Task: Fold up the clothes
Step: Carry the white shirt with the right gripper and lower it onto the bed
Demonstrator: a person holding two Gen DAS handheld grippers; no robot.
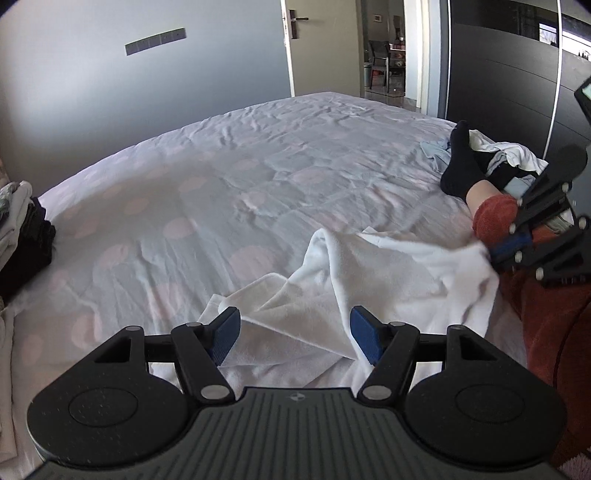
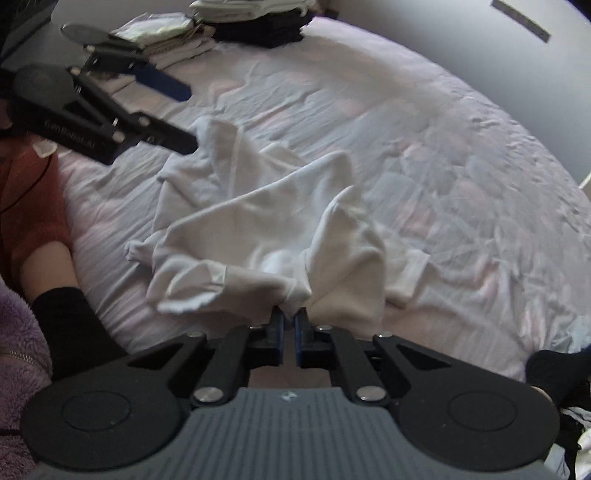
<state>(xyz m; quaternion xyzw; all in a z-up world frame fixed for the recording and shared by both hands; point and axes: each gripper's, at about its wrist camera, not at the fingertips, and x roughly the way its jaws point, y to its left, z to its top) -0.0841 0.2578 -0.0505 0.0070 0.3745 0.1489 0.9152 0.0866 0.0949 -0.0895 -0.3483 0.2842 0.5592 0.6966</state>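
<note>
A crumpled white garment (image 1: 332,280) lies on the bed near its front edge. My left gripper (image 1: 295,336) hovers open just above the garment's near edge, its blue pads (image 1: 225,332) wide apart with cloth showing between them but not pinched. To the right, my right gripper (image 1: 496,251) is shut on the garment's side edge. In the right wrist view the right gripper (image 2: 290,317) pinches a bunched fold of the white garment (image 2: 258,206). The open left gripper (image 2: 190,118) is at the garment's far corner.
The pale sheet with pink dots (image 1: 221,177) covers the bed. Folded clothes are stacked at its left edge (image 1: 22,229) (image 2: 251,18). A loose clothing pile (image 1: 498,155) lies far right, beside a person's black-socked foot (image 1: 461,158) and rust-red trouser leg (image 1: 495,218).
</note>
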